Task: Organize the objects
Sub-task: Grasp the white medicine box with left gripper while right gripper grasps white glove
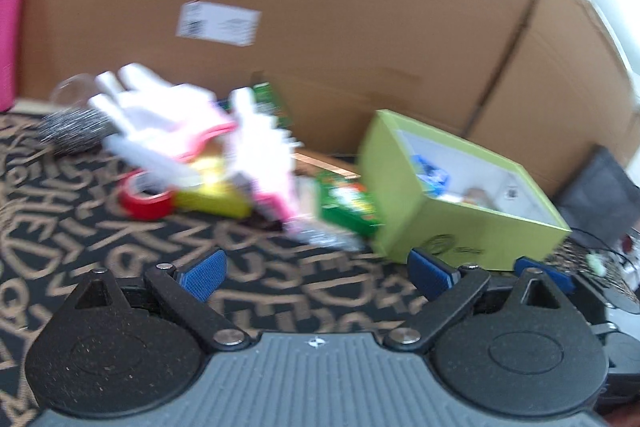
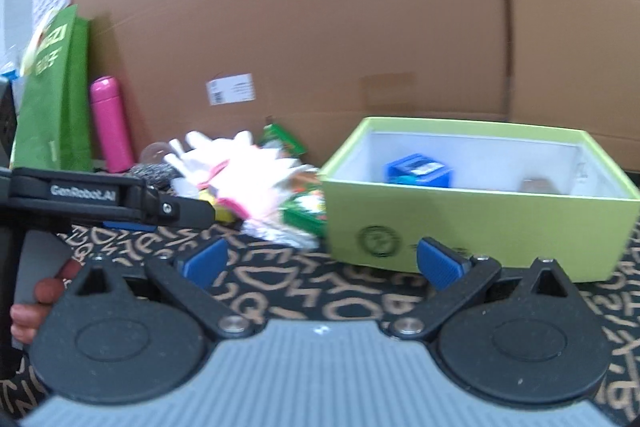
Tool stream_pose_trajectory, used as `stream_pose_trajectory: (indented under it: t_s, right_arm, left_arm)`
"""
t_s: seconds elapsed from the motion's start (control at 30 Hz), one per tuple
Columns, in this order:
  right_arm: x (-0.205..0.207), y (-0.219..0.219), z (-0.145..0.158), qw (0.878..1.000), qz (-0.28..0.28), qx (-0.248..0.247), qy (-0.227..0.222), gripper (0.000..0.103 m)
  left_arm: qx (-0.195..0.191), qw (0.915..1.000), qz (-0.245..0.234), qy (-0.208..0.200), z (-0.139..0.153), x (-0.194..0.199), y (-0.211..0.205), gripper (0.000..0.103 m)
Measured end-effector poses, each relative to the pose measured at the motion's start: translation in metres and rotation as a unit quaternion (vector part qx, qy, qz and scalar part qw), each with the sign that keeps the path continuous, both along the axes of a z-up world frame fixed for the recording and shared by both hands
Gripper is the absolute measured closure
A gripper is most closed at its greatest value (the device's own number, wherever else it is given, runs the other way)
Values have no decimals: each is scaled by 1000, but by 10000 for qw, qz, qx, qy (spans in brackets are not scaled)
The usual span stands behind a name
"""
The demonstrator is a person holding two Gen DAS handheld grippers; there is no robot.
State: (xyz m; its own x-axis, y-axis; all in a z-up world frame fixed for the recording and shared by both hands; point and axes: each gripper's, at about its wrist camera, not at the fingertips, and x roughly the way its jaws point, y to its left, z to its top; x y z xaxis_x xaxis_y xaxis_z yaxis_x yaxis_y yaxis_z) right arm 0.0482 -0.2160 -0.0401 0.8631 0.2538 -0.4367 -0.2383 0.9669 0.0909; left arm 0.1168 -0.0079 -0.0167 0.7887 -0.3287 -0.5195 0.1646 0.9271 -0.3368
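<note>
A lime-green open box [image 1: 460, 231] [image 2: 480, 223] stands on the letter-patterned mat, with a blue item [image 2: 420, 171] inside. Left of it lies a blurred pile: white gloves with pink cuffs [image 1: 160, 115] [image 2: 224, 159], a red tape roll [image 1: 146, 203], a yellow item [image 1: 212, 195] and a green packet [image 1: 348, 207] [image 2: 304, 211]. My left gripper [image 1: 316, 271] hovers open over the mat, short of the pile, nothing between its fingers. It shows from the side in the right wrist view [image 2: 176, 219]. My right gripper [image 2: 323, 261] is open before the box's near wall.
A large cardboard box [image 1: 320, 7] [image 2: 360, 27] walls off the back. A pink bottle [image 2: 110, 125] and a green bag [image 2: 56, 95] stand at the left. A steel scourer [image 1: 72, 131] and a clear cup [image 1: 68, 91] lie behind the gloves. Dark gear and cables [image 1: 600, 195] sit right of the box.
</note>
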Motion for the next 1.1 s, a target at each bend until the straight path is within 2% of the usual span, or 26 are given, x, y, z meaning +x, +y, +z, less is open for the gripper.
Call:
stream_pose_trajectory:
  t_s: [0.13,0.27,0.47,0.73,0.93,1.1]
  right_arm:
    - [7,27,-4,9994,344,17,-59,0]
    - [13,57,-8,9983,534,-195,-95,0]
    - [31,91,-10,9970,588,-489,135,0]
    - [57,113,-16,9966,416,-714,54,0]
    - [93,128,-25,9946,364,-963,99,13]
    - [126,133,-32,9961,303,-762,310,18]
  left_arm:
    - [-63,9990,411,160,-10,3,35,3]
    - [-40,9974,695,189,-12,12,59,3]
    - [98,9969,747,219,-14,43,71,3]
    - [84,9968,713,361,-16,91,70,4]
    - [180,9963,726,432,-22,113,67,4]
    - [162,9956,732,558,-35,125,79,9]
